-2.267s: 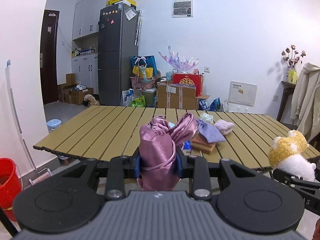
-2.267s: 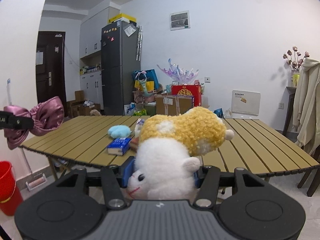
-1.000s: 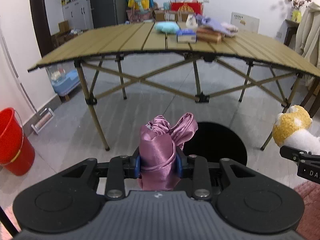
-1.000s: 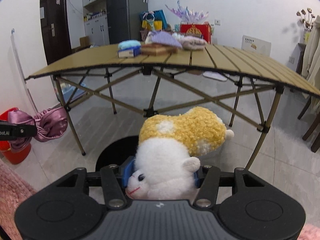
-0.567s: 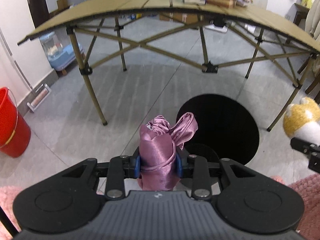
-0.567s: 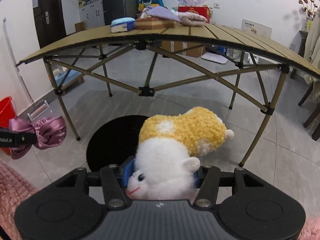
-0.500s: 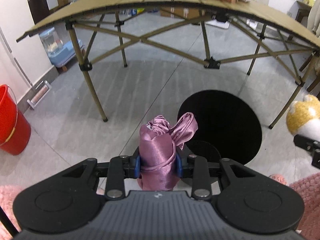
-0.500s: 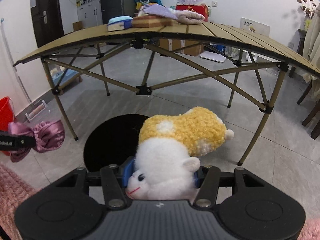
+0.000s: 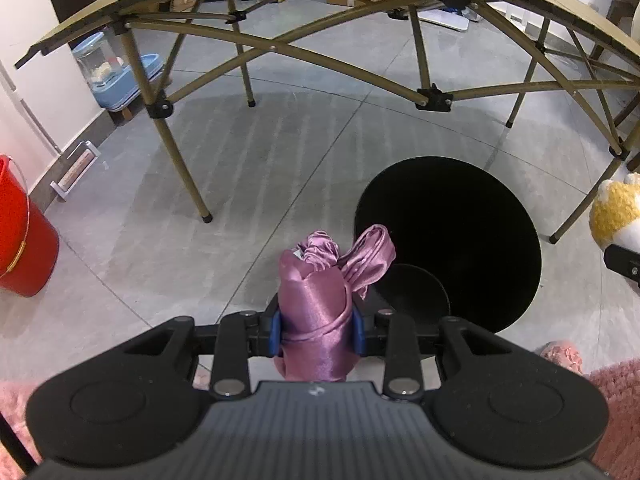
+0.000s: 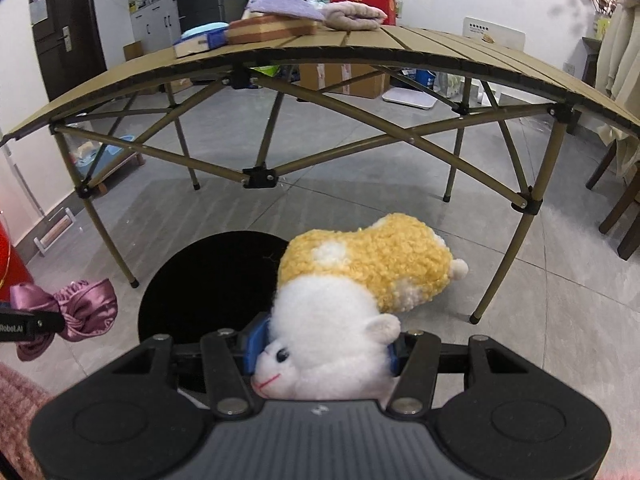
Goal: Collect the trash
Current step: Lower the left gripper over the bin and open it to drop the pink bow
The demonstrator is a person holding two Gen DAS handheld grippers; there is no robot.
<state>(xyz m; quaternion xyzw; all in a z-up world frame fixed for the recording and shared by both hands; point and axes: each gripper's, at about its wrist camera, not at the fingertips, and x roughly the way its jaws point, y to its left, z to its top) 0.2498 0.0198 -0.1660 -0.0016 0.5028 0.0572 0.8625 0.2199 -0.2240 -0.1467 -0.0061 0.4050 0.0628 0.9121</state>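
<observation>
Pink satin, a bow [image 9: 320,300], is pinched between the blue pads of the left gripper [image 9: 316,330] at lower centre of the left view, just left of the black bin's mouth [image 9: 460,220]. The right gripper [image 10: 320,354] clamps a yellow-and-white plush toy [image 10: 360,276] (head towards the camera) at lower centre, the bin [image 10: 208,280] just behind it. A folding table [image 10: 440,52] spans the top.
</observation>
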